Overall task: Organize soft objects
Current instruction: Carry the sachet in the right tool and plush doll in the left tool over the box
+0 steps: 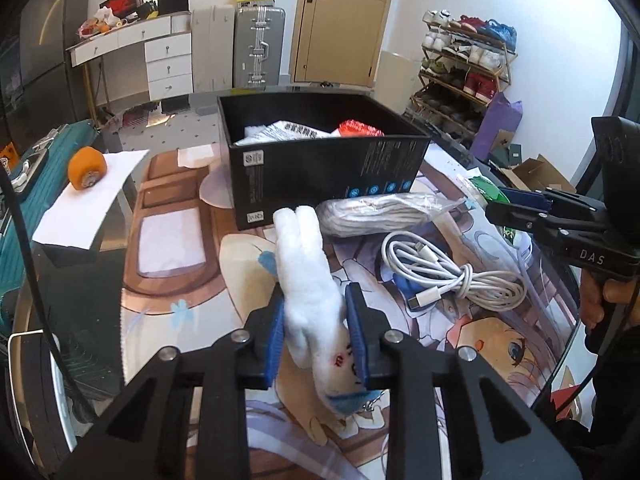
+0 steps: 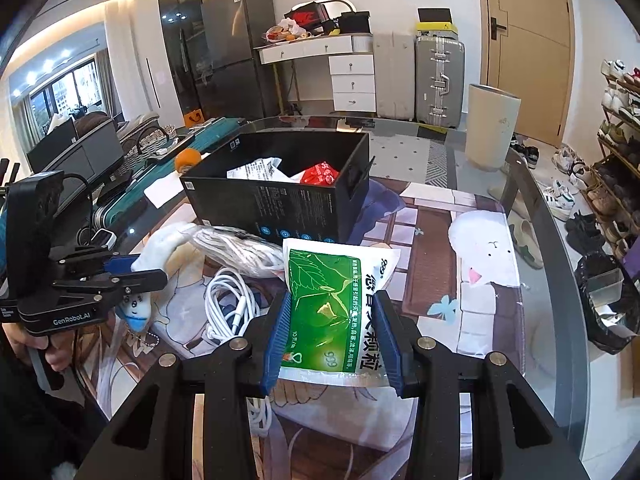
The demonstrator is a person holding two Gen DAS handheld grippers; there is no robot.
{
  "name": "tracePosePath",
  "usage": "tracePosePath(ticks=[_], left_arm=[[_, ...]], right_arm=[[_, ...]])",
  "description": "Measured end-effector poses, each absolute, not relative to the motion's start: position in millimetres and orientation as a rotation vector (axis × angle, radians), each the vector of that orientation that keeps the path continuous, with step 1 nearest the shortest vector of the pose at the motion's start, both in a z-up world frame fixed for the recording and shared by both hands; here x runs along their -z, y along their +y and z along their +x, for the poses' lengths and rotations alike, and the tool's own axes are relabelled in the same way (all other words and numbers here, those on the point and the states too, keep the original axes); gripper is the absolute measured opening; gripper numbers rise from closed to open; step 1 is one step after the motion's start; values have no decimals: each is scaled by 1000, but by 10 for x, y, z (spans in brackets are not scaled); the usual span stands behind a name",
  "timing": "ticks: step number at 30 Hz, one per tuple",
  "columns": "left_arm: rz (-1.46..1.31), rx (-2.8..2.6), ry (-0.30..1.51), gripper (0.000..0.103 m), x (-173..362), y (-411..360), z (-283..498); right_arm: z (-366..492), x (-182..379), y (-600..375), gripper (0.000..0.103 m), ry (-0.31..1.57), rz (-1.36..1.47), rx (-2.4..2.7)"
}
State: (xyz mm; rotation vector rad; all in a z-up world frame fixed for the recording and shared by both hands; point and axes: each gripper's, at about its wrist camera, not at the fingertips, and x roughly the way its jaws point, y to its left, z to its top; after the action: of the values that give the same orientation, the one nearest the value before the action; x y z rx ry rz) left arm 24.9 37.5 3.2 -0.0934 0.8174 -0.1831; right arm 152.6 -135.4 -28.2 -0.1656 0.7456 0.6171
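Left wrist view: near the black box, our left gripper clamps the white plush; our right gripper pinches the green packet.

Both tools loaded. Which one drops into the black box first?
Probably left. The left tool grips the white plush toy, whose tip nearly touches the black box wall. The right tool, holding the green sachet, sits further back behind the bagged cord.
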Motion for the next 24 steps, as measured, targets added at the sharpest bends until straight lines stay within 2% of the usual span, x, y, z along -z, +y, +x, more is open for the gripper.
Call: tracePosePath(ticks=[10, 24], left_arm=[[-93, 191, 741, 26, -264, 446, 251], [-70, 215, 694, 27, -520, 431, 631]], right_arm=[[1418, 142, -1297, 41, 683, -173, -637], [1534, -164, -917, 41, 602, -270, -696]])
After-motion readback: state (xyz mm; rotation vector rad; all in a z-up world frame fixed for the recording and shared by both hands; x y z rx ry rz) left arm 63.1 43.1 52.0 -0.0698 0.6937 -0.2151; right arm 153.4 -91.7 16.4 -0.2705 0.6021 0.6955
